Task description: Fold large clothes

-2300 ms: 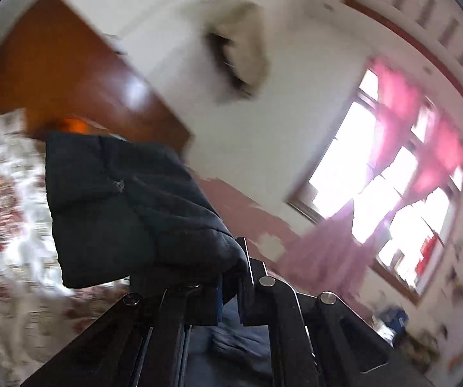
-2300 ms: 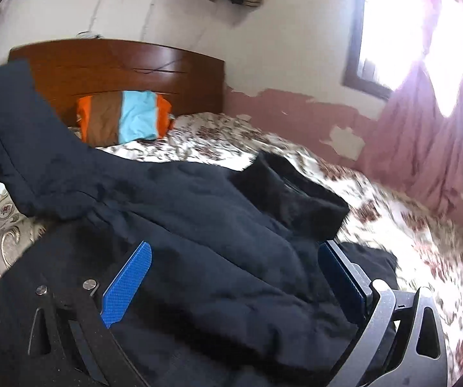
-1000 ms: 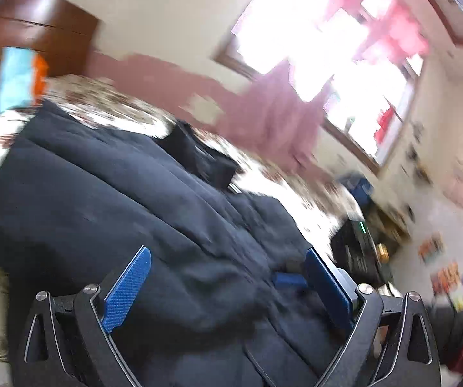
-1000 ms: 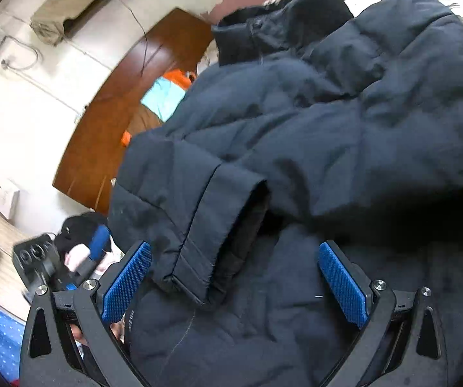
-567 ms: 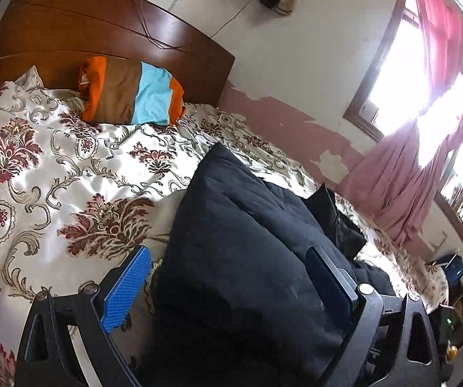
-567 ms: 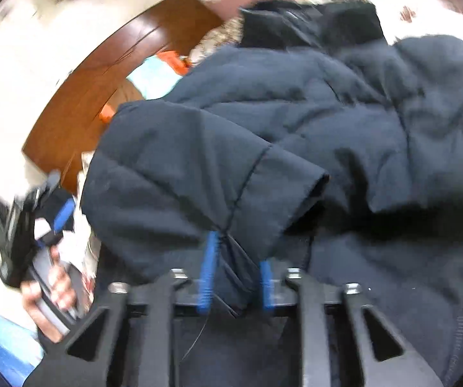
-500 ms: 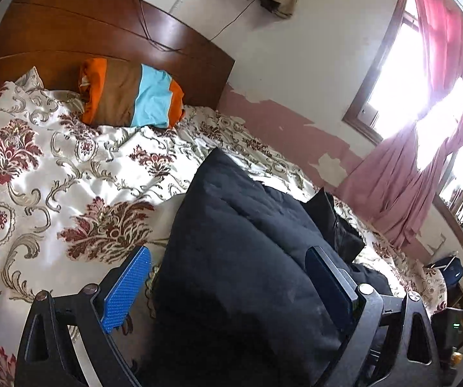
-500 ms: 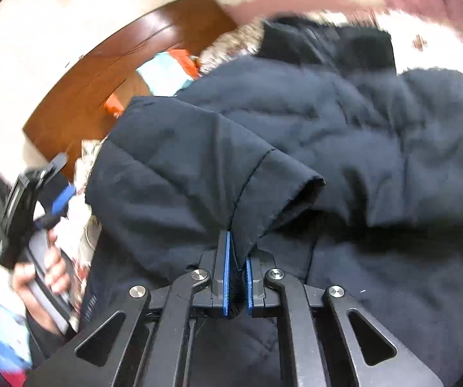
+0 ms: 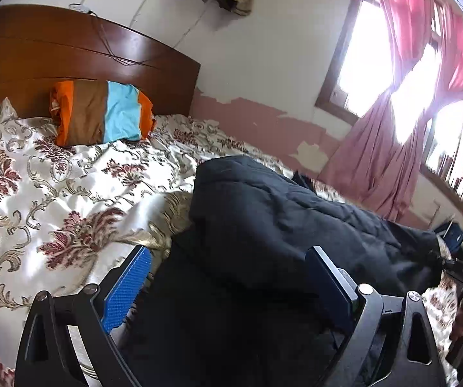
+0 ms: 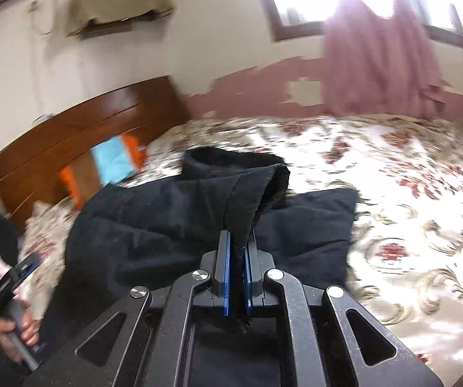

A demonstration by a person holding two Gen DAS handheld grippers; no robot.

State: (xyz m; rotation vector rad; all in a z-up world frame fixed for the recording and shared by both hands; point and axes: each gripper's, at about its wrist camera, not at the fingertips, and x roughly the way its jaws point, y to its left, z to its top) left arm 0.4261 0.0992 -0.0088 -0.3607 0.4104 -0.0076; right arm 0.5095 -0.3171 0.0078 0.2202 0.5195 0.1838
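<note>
the right claw (image 10: pixel 235 277) is pinching the cuff of a sleeve (image 10: pixel 247 200) of the dark padded jacket (image 9: pixel 279 225), its blue pads closed tight on the fabric and holding it raised above the rest of the garment. the left claw (image 9: pixel 228 287) is hanging wide apart over the jacket's near part, gripping nothing. the jacket is lying across the floral bed (image 9: pixel 54 193), well below the wooden headboard (image 9: pixel 70 61) and the striped pillow (image 9: pixel 102 113).
</note>
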